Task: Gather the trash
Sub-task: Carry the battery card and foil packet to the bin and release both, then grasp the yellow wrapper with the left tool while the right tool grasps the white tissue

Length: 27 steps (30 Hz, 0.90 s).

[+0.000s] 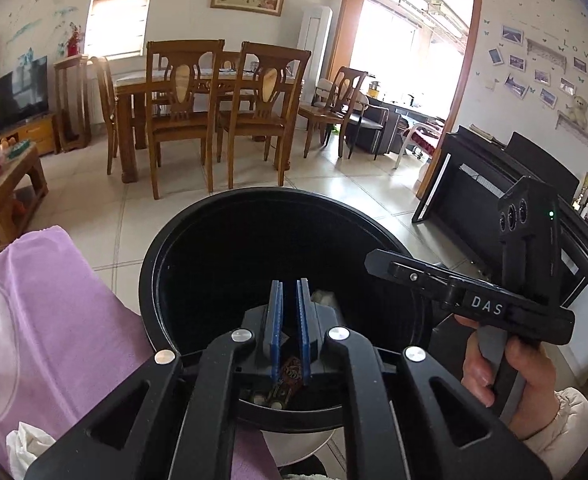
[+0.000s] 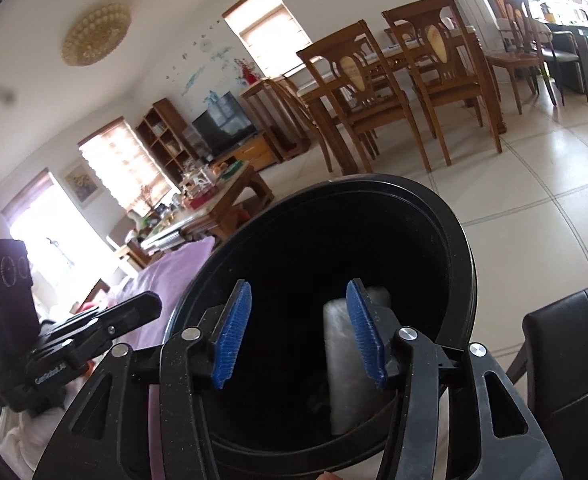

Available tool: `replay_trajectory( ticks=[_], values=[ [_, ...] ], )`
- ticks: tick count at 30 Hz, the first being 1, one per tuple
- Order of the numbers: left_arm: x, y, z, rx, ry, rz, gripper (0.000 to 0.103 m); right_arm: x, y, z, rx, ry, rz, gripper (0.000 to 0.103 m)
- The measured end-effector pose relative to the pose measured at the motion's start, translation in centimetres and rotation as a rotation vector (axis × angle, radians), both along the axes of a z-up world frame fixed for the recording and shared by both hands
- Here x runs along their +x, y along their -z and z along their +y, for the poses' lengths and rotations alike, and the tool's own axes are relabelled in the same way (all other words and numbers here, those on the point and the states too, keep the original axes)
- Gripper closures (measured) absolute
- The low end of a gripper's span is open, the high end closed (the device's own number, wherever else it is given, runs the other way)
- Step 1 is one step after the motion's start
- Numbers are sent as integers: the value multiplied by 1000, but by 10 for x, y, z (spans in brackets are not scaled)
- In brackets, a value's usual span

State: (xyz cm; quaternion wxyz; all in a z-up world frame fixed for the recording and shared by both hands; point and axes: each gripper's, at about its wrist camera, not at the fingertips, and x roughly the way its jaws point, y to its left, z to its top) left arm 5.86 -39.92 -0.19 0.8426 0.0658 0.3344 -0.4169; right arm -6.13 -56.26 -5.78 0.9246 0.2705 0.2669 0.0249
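Note:
A round black bin (image 1: pixel 181 240) stands right under both grippers, its dark inside filling the middle of both views. My left gripper (image 1: pixel 289 312) hangs over the bin's near rim with a narrow gap between its blue pads. A brown printed wrapper (image 1: pixel 290 376) sits loose between the pads' near ends. My right gripper (image 2: pixel 300 332) stands wide open above the bin (image 2: pixel 454 240). Below it, inside the bin, lies a white packet (image 2: pixel 340 364), also glimpsed as a white packet (image 1: pixel 324 298) past the left pads. A hand (image 1: pixel 534 372) holds the right gripper (image 1: pixel 374 258) at the bin's right edge.
A purple cloth (image 1: pixel 53 300) covers the surface left of the bin, with a crumpled white tissue (image 1: pixel 25 448) and small purple and green items at its left edge. A black chair (image 2: pixel 574 360) stands to the right. Tiled floor, dining chairs (image 1: pixel 181 112) and a black piano (image 1: pixel 494 200) lie beyond.

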Motion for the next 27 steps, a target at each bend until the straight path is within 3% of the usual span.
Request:
replay_trajectory(
  ticks=[1, 2, 4, 11, 18, 23, 27],
  values=[
    [-1, -2, 2, -6, -6, 3, 67, -2, -3, 2, -6, 2, -3, 35],
    [-3, -5, 4, -10, -22, -2, 29, -4, -6, 5, -11, 0, -7, 32],
    [-10, -14, 20, -48, -66, -46, 11, -4, -15, 8, -16, -10, -12, 28],
    [-26, -36, 67, -82, -108, -61, 7, -6, -38, 56, -59, -85, -27, 23],
    [-30, -41, 139, -82, -220, -69, 7, 16, -57, 136, -95, -229, -25, 19],
    [-21, -35, 204, -42, -340, -72, 6, 36, -61, 199, -115, -330, -2, 15],
    [-7, -25, 250, 48, -390, -73, 6, 51, -54, 244, -144, -384, 41, 13]
  ],
)
